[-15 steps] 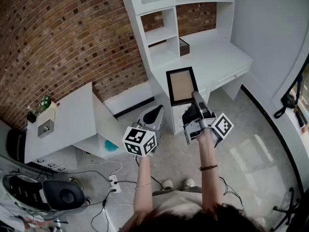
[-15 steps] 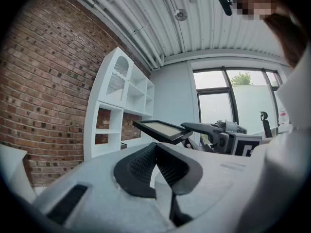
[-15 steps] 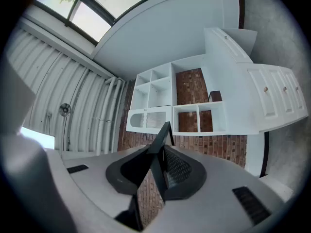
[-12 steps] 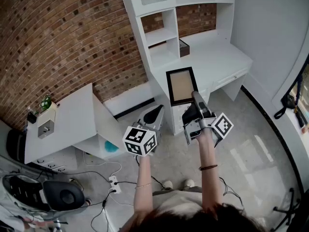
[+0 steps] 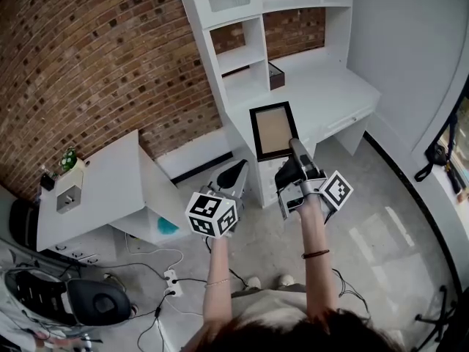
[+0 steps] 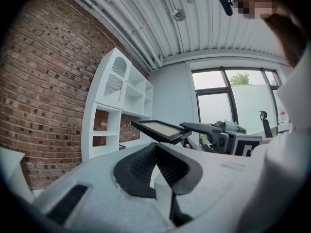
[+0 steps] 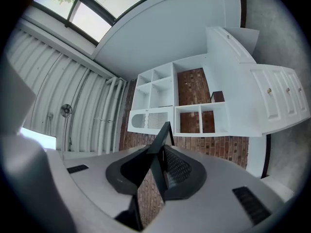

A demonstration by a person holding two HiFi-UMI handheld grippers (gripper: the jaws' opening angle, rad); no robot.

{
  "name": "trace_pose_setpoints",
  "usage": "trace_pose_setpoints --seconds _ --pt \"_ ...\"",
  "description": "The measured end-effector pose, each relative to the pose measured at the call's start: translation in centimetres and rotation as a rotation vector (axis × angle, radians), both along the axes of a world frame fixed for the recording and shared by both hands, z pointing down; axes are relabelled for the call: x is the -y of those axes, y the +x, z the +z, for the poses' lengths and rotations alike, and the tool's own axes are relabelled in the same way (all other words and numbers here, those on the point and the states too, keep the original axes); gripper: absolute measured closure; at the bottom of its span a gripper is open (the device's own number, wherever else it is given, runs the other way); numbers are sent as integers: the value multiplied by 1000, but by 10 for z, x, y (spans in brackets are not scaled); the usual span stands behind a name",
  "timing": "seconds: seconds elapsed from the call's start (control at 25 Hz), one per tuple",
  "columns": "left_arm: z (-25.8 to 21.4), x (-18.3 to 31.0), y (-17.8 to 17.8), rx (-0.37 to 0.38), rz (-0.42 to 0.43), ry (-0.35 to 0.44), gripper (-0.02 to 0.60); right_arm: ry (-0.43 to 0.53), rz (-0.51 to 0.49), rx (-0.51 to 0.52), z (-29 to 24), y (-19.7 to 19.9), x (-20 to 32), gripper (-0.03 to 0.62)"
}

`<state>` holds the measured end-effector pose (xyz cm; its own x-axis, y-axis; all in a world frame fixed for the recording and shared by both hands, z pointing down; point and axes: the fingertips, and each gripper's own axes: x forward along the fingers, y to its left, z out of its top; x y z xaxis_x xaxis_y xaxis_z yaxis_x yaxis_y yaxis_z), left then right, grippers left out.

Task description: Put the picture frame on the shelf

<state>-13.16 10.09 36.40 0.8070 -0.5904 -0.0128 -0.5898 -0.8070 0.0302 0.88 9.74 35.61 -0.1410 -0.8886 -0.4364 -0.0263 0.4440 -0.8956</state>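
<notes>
A black picture frame [image 5: 272, 130] with a tan panel is held out flat over the front of the white desk [image 5: 333, 86]. My right gripper [image 5: 296, 145] is shut on its near edge. In the right gripper view the frame [image 7: 163, 132] runs edge-on between the pads, pointing at the white shelf unit [image 7: 194, 106]. That shelf unit [image 5: 238, 53] rises at the desk's left end against the brick wall. My left gripper [image 5: 233, 174] hangs lower left of the frame, shut and empty. The left gripper view shows the frame [image 6: 160, 129] ahead of its closed jaws.
A small dark box [image 5: 276, 74] sits on the desk by the shelf. A white side table [image 5: 102, 189] with a small plant [image 5: 68, 158] stands at left. A black chair [image 5: 95, 299], cables and a power strip [image 5: 170, 288] lie on the floor nearby.
The frame and both grippers keep their places relative to each other. The whole head view has drifted slightly, so desk and shelf sit a little further left.
</notes>
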Motion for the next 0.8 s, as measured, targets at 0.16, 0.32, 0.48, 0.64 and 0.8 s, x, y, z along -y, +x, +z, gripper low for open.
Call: trace_pose_setpoints --seconds 0.16,0.32,0.48,0.64,0.8 --pt "1 -3 6 -14 -10 7 571 12 -12 -1 0 6 -4 519" --pt "0 -2 13 -36 -28 2 571 10 -22 1 -1 15 -5 519" --pt "2 -8 26 -54 -52 -2 571 2 -28 8 5 31 -9 519" --pt "14 -19 33 -48 -80 -9 571 4 -52 10 13 37 -14 519" --pt "16 -17 25 -57 -104 -27 571 0 -77 15 12 29 -10 519"
